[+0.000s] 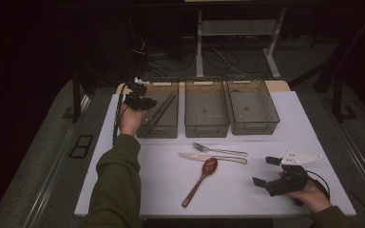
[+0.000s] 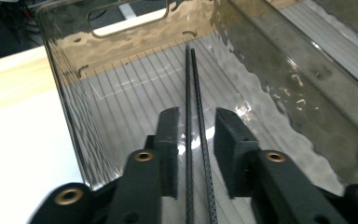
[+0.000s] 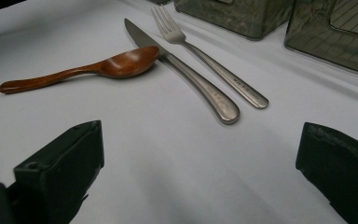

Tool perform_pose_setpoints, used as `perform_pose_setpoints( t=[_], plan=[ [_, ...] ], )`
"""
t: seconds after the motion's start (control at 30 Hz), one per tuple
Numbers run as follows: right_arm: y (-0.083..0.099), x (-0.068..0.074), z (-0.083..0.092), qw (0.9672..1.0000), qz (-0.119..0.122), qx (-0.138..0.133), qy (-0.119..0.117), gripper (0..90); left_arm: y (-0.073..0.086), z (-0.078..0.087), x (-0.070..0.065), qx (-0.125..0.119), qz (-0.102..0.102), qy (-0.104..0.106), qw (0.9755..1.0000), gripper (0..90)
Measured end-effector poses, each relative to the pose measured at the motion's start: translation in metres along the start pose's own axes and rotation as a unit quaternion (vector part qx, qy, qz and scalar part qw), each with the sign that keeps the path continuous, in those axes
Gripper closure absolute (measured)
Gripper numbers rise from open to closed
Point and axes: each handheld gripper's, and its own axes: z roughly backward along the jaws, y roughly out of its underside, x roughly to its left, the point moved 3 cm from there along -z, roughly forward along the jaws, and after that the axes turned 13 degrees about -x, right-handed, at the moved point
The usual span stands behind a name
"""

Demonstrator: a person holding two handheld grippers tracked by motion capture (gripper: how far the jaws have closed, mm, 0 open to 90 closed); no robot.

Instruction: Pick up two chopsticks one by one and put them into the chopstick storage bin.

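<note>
The left bin's (image 1: 171, 129) walls hem in the left gripper (image 2: 193, 135), chopsticks (image 2: 189, 93) between its jaws; the other bins (image 1: 206, 124) stand unblocked. Ahead of the right gripper (image 3: 200, 163) the table (image 3: 177, 154) lies bare up to knife (image 3: 193, 79), fork (image 3: 214, 65) and spoon (image 3: 98, 67)

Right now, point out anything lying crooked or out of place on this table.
Only small things. The chopsticks lie in the left bin, propped slantwise in the high view rather than flat along it, with the left gripper open around them. On the sheet, the spoon lies askew, its bowl touching the knife. Nothing is spilled or broken.
</note>
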Motion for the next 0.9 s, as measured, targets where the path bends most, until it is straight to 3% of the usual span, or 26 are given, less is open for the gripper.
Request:
perform_pose_setpoints(
  t=[0.4, 0.5, 0.6, 0.73, 0.9],
  plan=[
    [0.0, 0.0, 0.0, 1.0, 0.001, 0.002, 0.0, 0.4, -0.011, 0.019, -0.011, -0.036, 0.006, 0.042, 0.9985, 50.3],
    [0.0, 0.0, 0.0, 1.0, 0.001, 0.002, 0.001, 0.4, -0.016, 0.027, -0.02, -0.047, 0.003, 0.065, 0.9968, 44.6],
    [0.0, 0.0, 0.0, 1.0, 0.001, 0.002, 0.001, 0.4, -0.021, 0.036, -0.03, -0.052, -0.017, 0.076, 0.9956, 39.6],
    [0.001, 0.0, -0.001, 1.0, 0.001, 0.002, 0.001, 0.4, -0.025, 0.046, -0.044, -0.054, -0.027, 0.105, 0.9927, 32.8],
    [0.0, 0.001, 0.0, 1.0, 0.001, 0.002, 0.002, 0.4, -0.025, 0.057, -0.062, -0.053, -0.044, 0.123, 0.99, 26.7]
  ],
)
